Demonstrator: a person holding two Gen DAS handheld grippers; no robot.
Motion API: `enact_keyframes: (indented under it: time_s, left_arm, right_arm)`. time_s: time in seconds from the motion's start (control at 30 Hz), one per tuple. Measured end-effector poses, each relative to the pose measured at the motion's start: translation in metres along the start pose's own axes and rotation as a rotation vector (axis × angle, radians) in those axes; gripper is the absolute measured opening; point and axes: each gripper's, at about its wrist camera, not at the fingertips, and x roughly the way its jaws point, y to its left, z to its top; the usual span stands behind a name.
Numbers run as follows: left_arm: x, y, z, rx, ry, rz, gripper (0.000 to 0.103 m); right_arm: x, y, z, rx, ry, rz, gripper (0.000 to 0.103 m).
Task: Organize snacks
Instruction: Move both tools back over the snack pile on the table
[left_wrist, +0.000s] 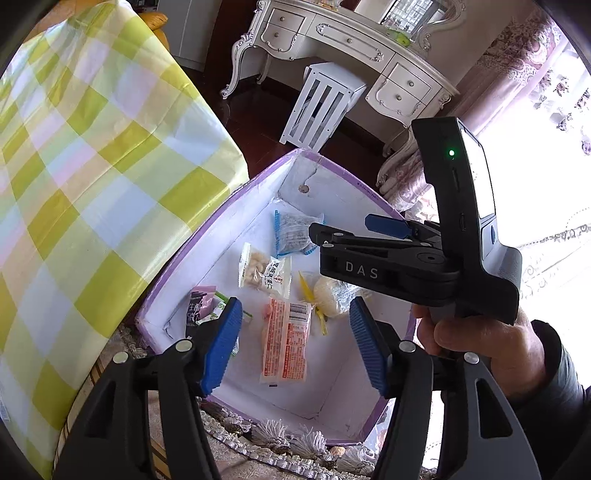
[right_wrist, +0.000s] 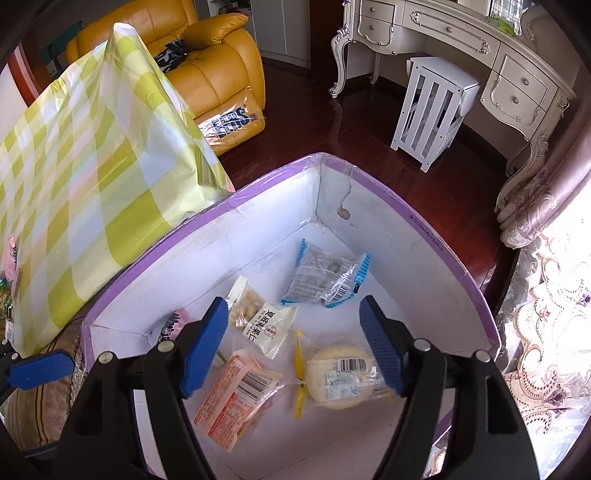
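**Both grippers hanging over the snack box**

The left hand-held gripper (left_wrist: 295, 341) is hovering over the box (right_wrist: 436, 240), its jaws standing apart and holding nothing. The right hand-held gripper (right_wrist: 293, 347) is hanging over the same box, jaws likewise spread and empty. Inside the box, five snacks are lying on the floor: a blue-edged packet (right_wrist: 327, 277) nearest the far corner, a nut packet (right_wrist: 260, 317) beside it, an orange packet (right_wrist: 234, 397) and a round cake (right_wrist: 341, 374) closer in, and a purple packet (left_wrist: 199, 306) against the left wall. A checked cloth (left_wrist: 92, 177) is draping just left of the box.
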Motion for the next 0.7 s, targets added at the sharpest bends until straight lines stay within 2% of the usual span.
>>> enact_keyframes:
  time_s: [0.3, 0.7]
  left_arm:
    - [-0.023, 0.012, 0.0, -0.021, -0.081, 0.07, 0.06]
    - [-0.067, 0.047, -0.007, -0.058, -0.231, 0.257, 0.061]
  right_arm:
    - [-0.021, 0.011, 0.008, 0.03, -0.06, 0.02, 0.076]
    - [-0.056, 0.042, 0.02, 0.07, -0.191, 0.044, 0.077]
